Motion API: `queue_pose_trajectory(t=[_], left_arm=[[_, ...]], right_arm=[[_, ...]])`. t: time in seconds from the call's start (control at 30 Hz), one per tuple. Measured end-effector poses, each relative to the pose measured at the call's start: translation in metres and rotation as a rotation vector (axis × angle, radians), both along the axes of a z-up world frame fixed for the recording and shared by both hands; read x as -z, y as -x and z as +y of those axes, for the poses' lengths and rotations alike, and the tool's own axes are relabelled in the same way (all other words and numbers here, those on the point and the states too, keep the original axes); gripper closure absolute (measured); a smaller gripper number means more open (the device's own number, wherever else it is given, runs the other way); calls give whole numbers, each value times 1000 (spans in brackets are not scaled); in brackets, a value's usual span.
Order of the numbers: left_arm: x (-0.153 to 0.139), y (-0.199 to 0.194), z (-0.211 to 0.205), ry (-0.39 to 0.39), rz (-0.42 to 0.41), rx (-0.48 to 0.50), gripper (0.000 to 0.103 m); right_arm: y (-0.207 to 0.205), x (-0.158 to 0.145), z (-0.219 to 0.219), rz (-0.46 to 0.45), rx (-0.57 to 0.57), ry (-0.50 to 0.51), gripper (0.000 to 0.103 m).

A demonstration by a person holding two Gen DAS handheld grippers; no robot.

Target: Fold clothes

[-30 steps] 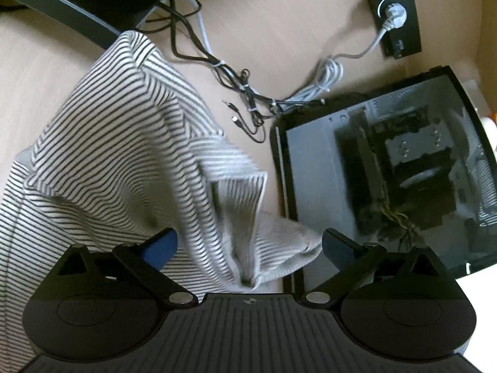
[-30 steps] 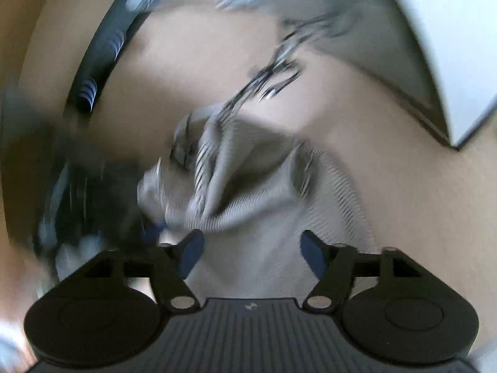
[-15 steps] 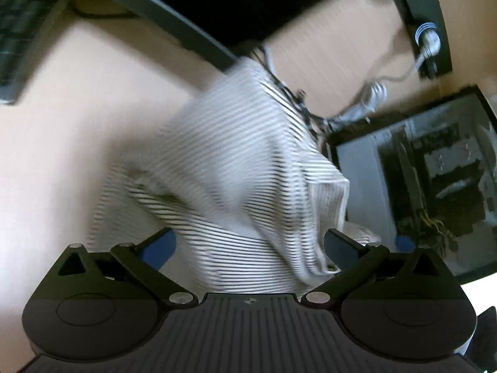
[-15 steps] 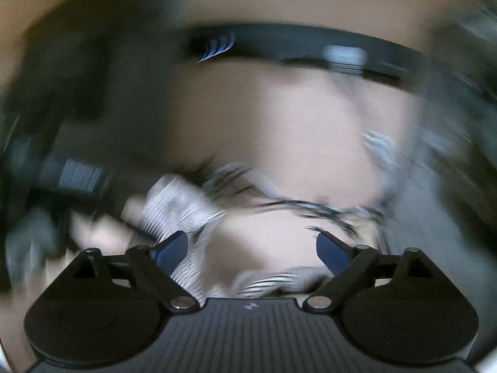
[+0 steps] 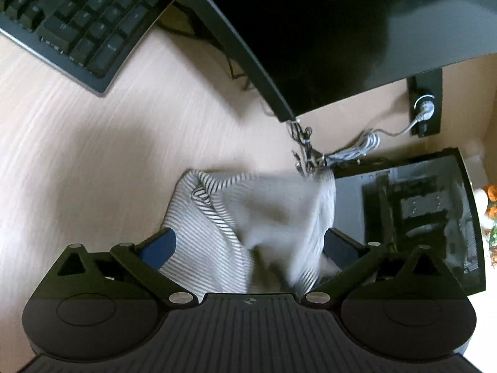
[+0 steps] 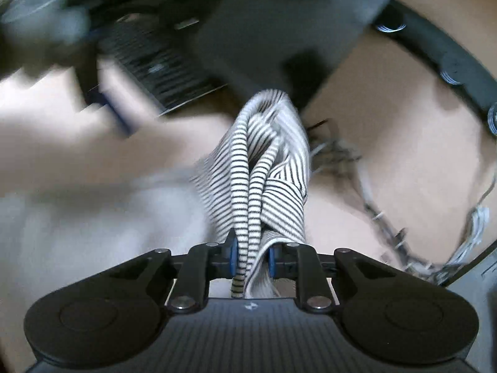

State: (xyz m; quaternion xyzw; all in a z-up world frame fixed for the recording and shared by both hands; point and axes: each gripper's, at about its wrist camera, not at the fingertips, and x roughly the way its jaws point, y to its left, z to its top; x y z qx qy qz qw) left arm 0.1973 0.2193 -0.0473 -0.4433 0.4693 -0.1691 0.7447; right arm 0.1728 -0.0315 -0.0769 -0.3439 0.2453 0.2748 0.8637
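A grey-and-white striped garment (image 5: 248,211) lies bunched on the pale wooden desk, close in front of my left gripper (image 5: 248,247). That gripper stands wide open, its blue-padded fingers on either side of the cloth and not pressing it. In the right wrist view the same striped garment (image 6: 264,171) hangs gathered in folds from my right gripper (image 6: 251,259). Its jaws are closing, with a rolled edge of the cloth pinched between the blue pads.
A black keyboard (image 5: 77,15) lies at the far left and a dark monitor (image 5: 341,31) looms over the back. A glass-sided computer case (image 5: 419,217) stands at the right. Tangled cables (image 5: 326,155) and a power strip (image 5: 424,105) lie behind the garment.
My right jaws went from wide open to closed on the striped cloth. The left gripper's view swung across the desk, bringing the keyboard and monitor in, and the garment looks more bunched.
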Motion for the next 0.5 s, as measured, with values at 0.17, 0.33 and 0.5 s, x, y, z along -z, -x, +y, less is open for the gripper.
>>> queue_pose_trajectory(t=[0.17,0.33,0.5], left_arm=[[9,-6,-20,-8,46,87,0],[16,-20,-46,15,72,157,0],[11,-38,-66,-9,71,195,0]], right_arm=[[32,20,7,15,-46,78,87],[36,18,12,-13,-40,106,88],[44,21,10,-27,-27,121,88]])
